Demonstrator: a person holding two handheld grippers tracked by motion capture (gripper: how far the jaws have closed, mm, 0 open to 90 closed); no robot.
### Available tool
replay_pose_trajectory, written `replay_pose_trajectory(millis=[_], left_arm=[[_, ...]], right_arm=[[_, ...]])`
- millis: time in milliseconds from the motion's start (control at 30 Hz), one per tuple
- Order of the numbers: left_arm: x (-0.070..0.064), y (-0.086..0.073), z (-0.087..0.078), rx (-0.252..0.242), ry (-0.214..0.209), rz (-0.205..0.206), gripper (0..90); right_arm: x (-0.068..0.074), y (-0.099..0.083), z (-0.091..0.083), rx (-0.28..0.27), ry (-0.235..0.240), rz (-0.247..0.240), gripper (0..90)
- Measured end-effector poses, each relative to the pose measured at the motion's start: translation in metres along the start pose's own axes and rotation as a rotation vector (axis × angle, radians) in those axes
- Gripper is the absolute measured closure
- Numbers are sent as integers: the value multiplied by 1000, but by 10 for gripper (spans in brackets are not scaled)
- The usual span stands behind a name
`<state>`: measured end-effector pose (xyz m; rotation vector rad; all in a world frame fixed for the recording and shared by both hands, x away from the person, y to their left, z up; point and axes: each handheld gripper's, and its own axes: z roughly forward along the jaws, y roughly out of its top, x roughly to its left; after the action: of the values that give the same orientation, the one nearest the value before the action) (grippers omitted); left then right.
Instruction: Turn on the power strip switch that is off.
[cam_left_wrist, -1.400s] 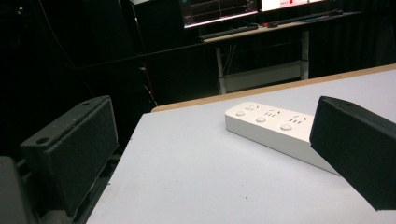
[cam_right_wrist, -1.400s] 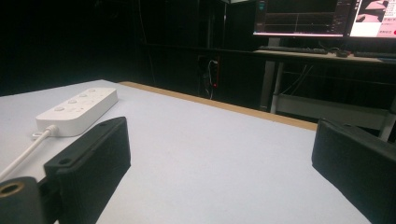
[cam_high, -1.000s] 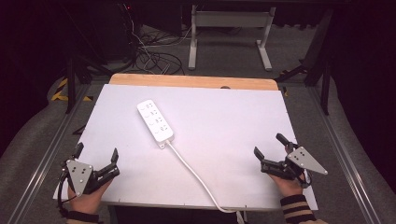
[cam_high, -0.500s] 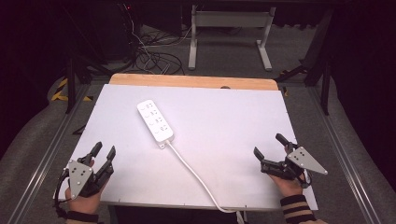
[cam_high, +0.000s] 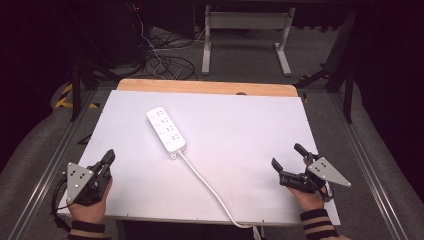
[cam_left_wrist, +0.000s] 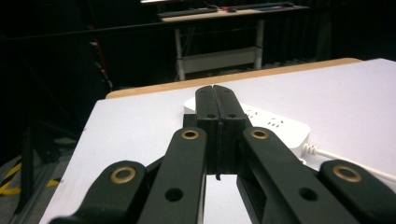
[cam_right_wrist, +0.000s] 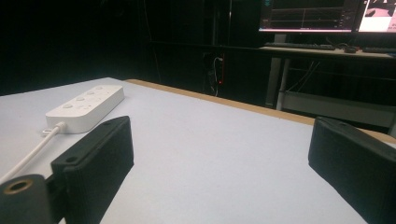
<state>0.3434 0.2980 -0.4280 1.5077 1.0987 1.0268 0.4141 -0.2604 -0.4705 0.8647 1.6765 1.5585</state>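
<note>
The strip (cam_high: 166, 129) lies flat on the white table (cam_high: 240, 130), untouched, ahead of both my tongs and between them, nearer the left pair than the right. Its sockets face up and nothing is plugged into any of them. Its cord (cam_high: 207, 185) runs back from the near end toward me, passing between the two tongs and dropping over the near table edge.

My left tongs (cam_high: 108, 158) sit near the left front corner, jaws pressed together on nothing; in the left gripper view the closed tips (cam_left_wrist: 216, 109) point straight at the strip (cam_left_wrist: 280, 128), which lies just beyond them. My right tongs (cam_high: 287, 156) rest near the right front corner, jaws spread wide and empty, well apart from the strip; in the right gripper view it (cam_right_wrist: 86, 108) sits far off to the left of the left jaw.

As I judge it, the work has not begun: no grip, no contact, cord slack. Everything is left to do. I would have to open the left jaws before they could take the strip or the cord.
</note>
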Motion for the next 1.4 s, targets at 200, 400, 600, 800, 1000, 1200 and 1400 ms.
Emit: replay_pose_trajectory(millis=[200,400,600,800,1000,1200,1400], left_arm=[[-4,15,14,51,-14,18,900],[-8,37,33,91,-46,28,900],[-21,58,54,173,-82,90,900],[-47,73,87,297,-133,169,900],[-63,72,131,427,-175,184,900],[-70,56,162,562,-190,187,900],[-78,43,180,658,-152,190,900]], right_arm=[[0,0,-1,-4,0,4,68],[0,0,0,1,-2,0,68],[0,0,-1,6,-6,-2,68],[-1,0,-2,5,-6,-2,69],[-1,0,-4,4,-2,3,69],[0,-1,-3,17,2,2,76],[1,-2,-1,34,1,-2,96]])
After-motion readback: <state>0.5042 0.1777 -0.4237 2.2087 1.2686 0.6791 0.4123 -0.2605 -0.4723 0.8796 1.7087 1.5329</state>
